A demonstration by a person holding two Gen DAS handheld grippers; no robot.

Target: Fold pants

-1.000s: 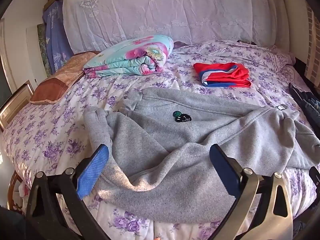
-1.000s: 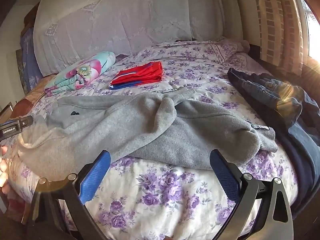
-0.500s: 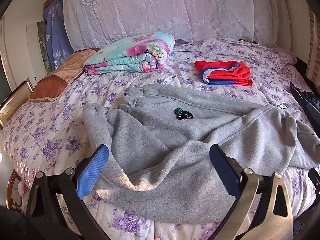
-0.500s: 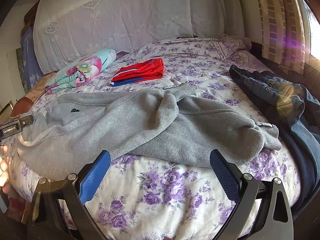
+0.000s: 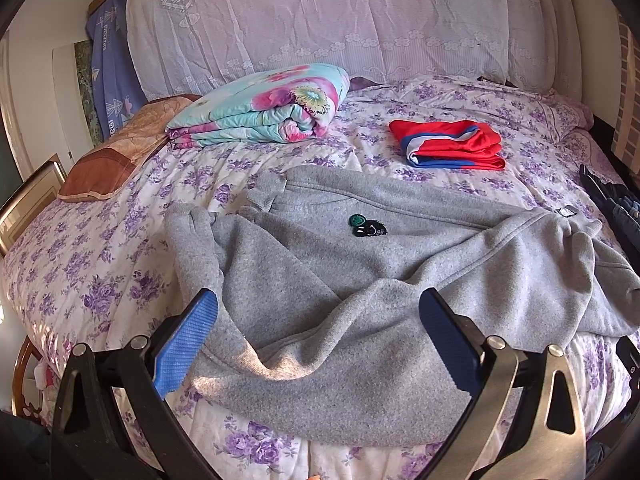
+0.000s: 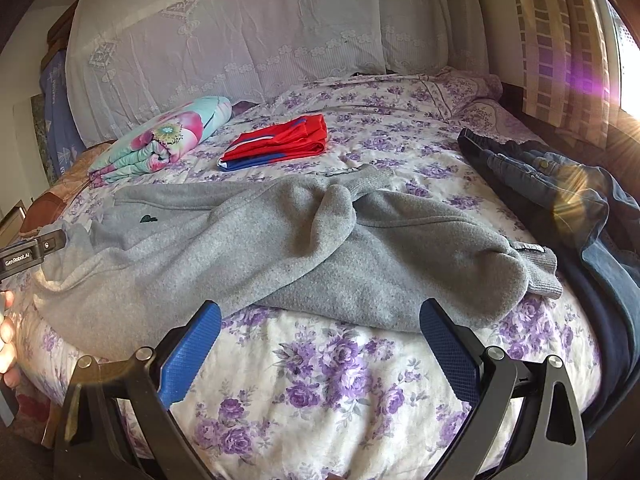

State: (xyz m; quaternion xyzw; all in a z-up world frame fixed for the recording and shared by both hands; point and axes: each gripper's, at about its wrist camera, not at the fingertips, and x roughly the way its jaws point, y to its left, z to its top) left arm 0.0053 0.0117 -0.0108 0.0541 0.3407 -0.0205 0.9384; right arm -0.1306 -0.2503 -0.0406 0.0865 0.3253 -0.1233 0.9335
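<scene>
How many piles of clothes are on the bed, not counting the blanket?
3: gray sweatpants spread across the near edge, red-and-blue folded clothes behind them, and dark jeans heaped on the window side. More may be hidden.

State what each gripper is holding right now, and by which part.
Nothing is held. The left gripper is open above the near edge of the grey pants; the right gripper is open over the floral bedspread, short of the pants.
</scene>
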